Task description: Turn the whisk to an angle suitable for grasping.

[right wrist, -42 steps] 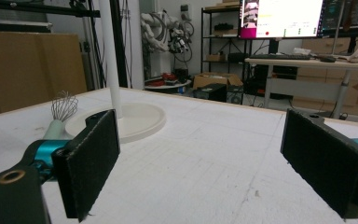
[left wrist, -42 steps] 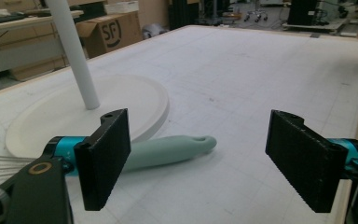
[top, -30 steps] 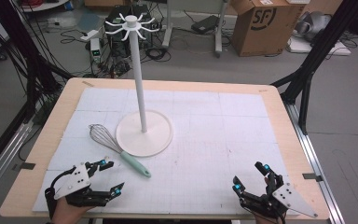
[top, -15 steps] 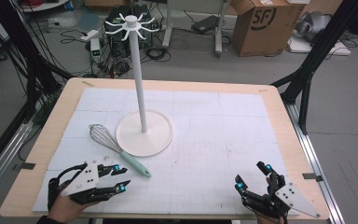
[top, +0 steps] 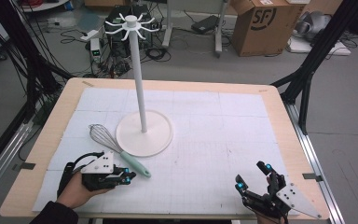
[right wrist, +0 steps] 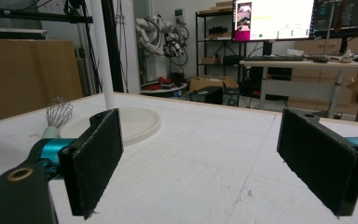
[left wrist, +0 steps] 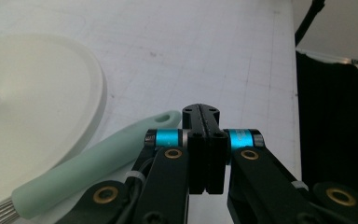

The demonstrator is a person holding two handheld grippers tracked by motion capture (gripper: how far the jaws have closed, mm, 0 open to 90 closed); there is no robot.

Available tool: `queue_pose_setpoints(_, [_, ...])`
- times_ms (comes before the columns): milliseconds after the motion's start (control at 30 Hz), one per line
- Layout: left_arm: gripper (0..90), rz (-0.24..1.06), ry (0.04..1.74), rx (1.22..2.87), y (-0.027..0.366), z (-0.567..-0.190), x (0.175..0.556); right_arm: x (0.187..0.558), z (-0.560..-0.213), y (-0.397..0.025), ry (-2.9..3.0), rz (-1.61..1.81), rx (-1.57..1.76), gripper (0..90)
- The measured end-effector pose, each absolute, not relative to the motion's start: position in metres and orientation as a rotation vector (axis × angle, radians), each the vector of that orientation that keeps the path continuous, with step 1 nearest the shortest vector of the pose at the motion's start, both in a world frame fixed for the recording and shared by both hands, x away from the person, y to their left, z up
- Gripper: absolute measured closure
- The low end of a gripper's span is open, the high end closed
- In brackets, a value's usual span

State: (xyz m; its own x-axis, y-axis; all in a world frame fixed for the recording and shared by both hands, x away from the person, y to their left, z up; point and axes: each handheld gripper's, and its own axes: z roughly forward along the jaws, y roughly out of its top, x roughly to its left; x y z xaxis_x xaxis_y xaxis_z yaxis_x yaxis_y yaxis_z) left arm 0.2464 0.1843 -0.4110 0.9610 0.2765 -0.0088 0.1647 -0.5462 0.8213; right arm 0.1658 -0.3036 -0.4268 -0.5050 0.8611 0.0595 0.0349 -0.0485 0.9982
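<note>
left gripper (top: pixel 129 176): my jaws clenched, empty, just beside whisk (top: pixel 120 151) handle | whisk: on tabletop (top: pixel 223 140), at 8 o'clock of stand base (top: pixel 144 133) | right gripper (top: pixel 254 177): my jaws released, at 5 o'clock

The whisk (top: pixel 116 149) has a pale mint-green handle and silver wire loops. The stand (top: pixel 144 133) is plain white, from its round base up the pole to its hooks. A white mat (top: pixel 214 140) printed with a faint grey grid covers the light wooden table (top: pixel 279 100). The left claw (top: pixel 128 177) and the right claw (top: pixel 252 176) are both black with bright turquoise bands, and each carries a grey three-cornered plate.
</note>
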Motion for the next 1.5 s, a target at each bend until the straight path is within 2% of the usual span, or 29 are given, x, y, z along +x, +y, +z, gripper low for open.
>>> queue_pose_setpoints(333, [90.0, 0.020, 0.299, 2.319, 0.169, -0.430, 0.261, 0.165, -0.426, -0.307, 1.560, 1.635, 0.983, 13.5])
queue_pose_setpoints(800, [90.0, 0.041, 0.331, 2.413, 0.150, -0.437, 0.273, 0.165, -0.425, -0.307, 1.562, 1.639, 0.966, 13.5])
queue_pose_setpoints(1133, [90.0, 0.031, 0.355, 2.412, 0.142, -0.441, 0.282, 0.164, -0.425, -0.306, 1.564, 1.645, 0.962, 13.5])
queue_pose_setpoints(1500, [90.0, 0.079, 0.392, 2.428, 0.126, -0.439, 0.290, 0.164, -0.425, -0.307, 1.562, 1.649, 0.961, 13.5])
